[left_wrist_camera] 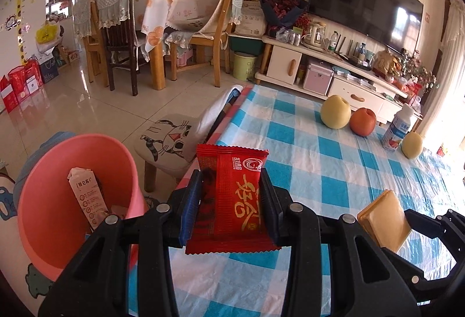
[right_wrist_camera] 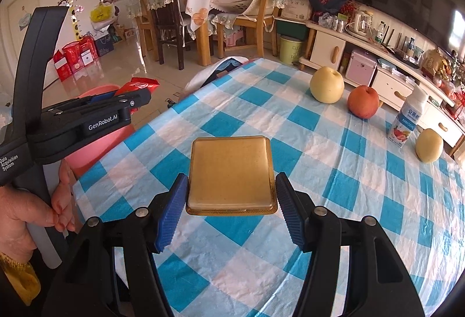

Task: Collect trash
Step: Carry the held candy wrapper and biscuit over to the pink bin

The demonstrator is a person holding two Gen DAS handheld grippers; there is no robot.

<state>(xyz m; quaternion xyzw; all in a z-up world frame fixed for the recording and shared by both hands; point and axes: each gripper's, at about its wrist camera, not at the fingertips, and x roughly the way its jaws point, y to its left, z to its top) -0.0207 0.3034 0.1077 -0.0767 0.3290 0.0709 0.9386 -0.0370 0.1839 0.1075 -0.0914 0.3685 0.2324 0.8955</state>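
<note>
Blue-and-white checked cloth [right_wrist_camera: 334, 171] covers my table, with three pieces of fruit on it: two yellow pears [right_wrist_camera: 327, 84] and one red apple [right_wrist_camera: 363, 101], plus one small drink bottle [right_wrist_camera: 408, 121]. My left gripper [left_wrist_camera: 231, 202] is clamped narrowly on one red snack wrapper [left_wrist_camera: 232, 195], held above the table edge just beside the pink bin [left_wrist_camera: 58, 200], which already contains one paper carton [left_wrist_camera: 87, 200]. My right gripper [right_wrist_camera: 229, 208], jaws about halfway apart, grips one flat golden packet [right_wrist_camera: 229, 171] above the cloth.
</note>
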